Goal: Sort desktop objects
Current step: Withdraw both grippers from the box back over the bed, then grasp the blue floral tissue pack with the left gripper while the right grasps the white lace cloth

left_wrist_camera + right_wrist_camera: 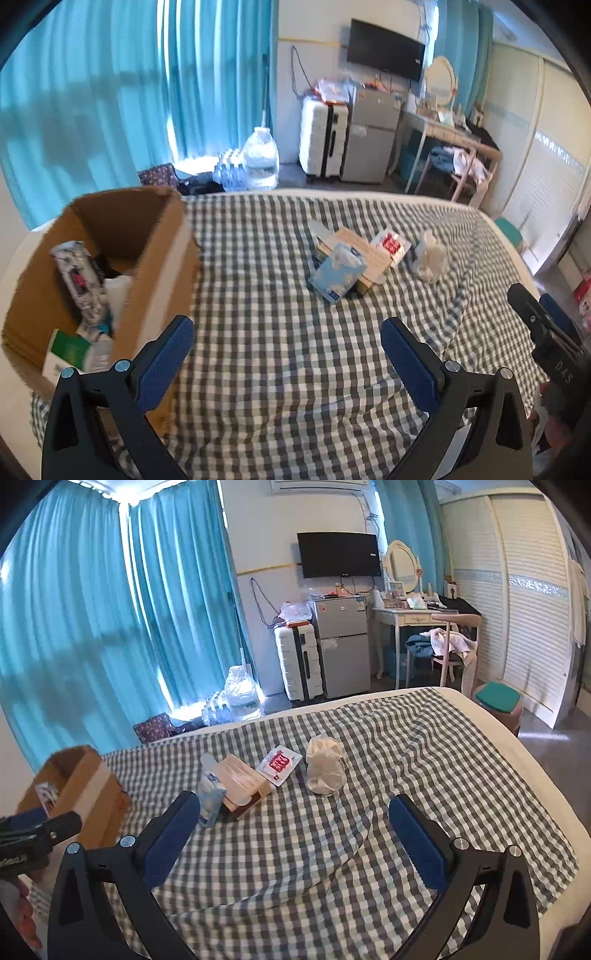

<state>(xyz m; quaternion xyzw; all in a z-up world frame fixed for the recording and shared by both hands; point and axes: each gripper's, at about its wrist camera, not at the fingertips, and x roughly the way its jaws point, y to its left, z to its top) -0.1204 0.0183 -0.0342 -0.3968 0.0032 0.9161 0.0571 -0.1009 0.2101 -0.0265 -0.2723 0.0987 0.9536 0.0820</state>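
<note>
A cardboard box (155, 258) stands at the left on the checked cloth (280, 369) and holds a patterned pouch (79, 280) and a green-white packet (68, 350). Farther out lie a blue tissue pack (338, 273), a tan flat box (365, 254), a red-white sachet (391, 243) and a crumpled clear bag (430, 256). My left gripper (288, 354) is open and empty beside the box. My right gripper (295, 830) is open and empty, short of the tissue pack (210, 797), tan box (243, 779), sachet (279, 764) and bag (325, 770). The cardboard box (92, 786) is at its left.
The cloth (332, 867) is wrinkled in front of the right gripper. Beyond the bed's far edge stand water bottles (260, 158), a white suitcase (323, 136), a small fridge (369, 136) and a desk with a chair (465, 162).
</note>
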